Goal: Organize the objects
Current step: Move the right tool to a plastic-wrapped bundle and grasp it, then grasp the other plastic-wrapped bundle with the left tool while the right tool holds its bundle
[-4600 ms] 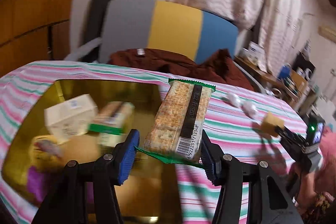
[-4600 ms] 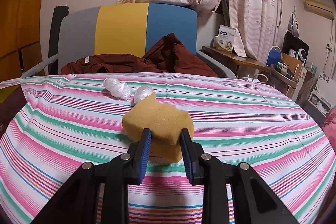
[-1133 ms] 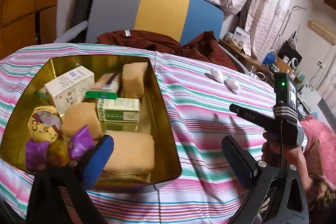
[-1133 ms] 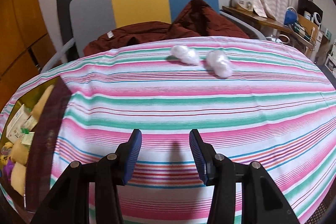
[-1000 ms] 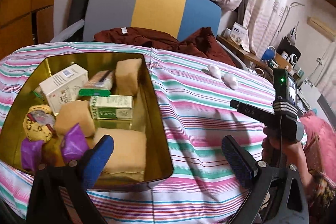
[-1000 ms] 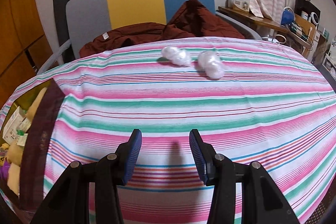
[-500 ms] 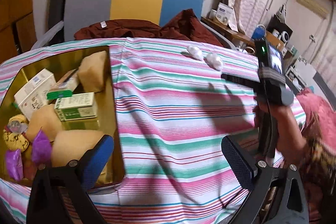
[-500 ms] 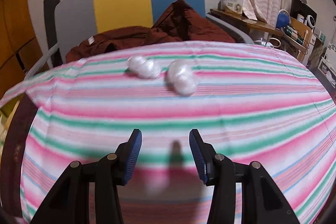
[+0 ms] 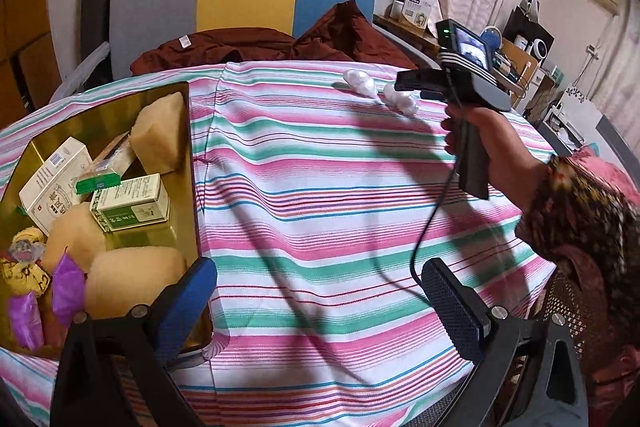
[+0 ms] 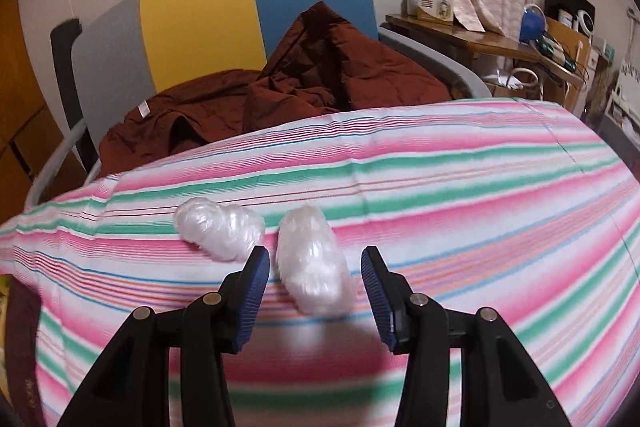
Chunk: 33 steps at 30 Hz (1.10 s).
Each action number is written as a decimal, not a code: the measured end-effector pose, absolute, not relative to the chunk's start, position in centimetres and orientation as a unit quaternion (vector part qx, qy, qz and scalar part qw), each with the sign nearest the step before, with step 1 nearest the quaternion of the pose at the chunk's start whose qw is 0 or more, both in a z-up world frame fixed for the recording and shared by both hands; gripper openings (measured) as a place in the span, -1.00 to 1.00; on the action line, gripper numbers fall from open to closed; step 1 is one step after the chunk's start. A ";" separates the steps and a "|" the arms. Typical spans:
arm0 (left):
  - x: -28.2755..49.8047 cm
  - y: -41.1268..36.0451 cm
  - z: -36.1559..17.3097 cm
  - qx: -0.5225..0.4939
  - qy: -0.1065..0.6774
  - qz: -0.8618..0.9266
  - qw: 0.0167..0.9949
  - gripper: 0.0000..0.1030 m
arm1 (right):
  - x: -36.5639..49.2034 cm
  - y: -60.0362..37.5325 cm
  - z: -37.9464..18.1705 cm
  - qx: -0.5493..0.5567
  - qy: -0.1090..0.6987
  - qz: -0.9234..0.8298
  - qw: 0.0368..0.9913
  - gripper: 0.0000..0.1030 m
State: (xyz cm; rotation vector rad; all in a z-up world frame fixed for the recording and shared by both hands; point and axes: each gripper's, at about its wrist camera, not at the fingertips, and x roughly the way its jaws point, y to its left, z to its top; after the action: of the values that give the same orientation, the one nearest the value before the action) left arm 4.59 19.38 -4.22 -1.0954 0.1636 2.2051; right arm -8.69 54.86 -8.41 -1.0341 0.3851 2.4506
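Two white crumpled plastic wads lie on the striped tablecloth. In the right wrist view the right wad sits between the open fingers of my right gripper; the left wad lies just beyond the left fingertip. Both show in the left wrist view, the left wad and the right wad, with the right gripper's body over them. My left gripper is open and empty near the table's front edge, beside the gold tin holding sponges, boxes and wrapped sweets.
A grey, yellow and blue chair with a dark red garment stands behind the table. A cluttered wooden desk is at the right. The striped cloth covers the table between tin and wads.
My right gripper has moved forward to the wads and now straddles the right one. The left gripper has swung right, away from the tin, still open; earlier it held crackers, the right a sponge.
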 end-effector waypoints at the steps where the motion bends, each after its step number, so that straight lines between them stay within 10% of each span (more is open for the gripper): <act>1: 4.6 19.5 -4.3 -0.420 0.065 0.842 0.331 1.00 | -9.0 55.1 -8.9 -0.376 0.143 0.888 0.224 -0.07; 33: -8.1 32.1 -3.0 -0.422 0.043 0.857 0.294 1.00 | -1.7 58.5 -11.1 -0.371 0.154 0.876 0.267 -0.29</act>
State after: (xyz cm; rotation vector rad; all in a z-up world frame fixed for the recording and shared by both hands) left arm -8.07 32.14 -3.02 -1.1230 0.1142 2.2802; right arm -1.74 58.52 -11.06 -1.0008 0.4160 2.3648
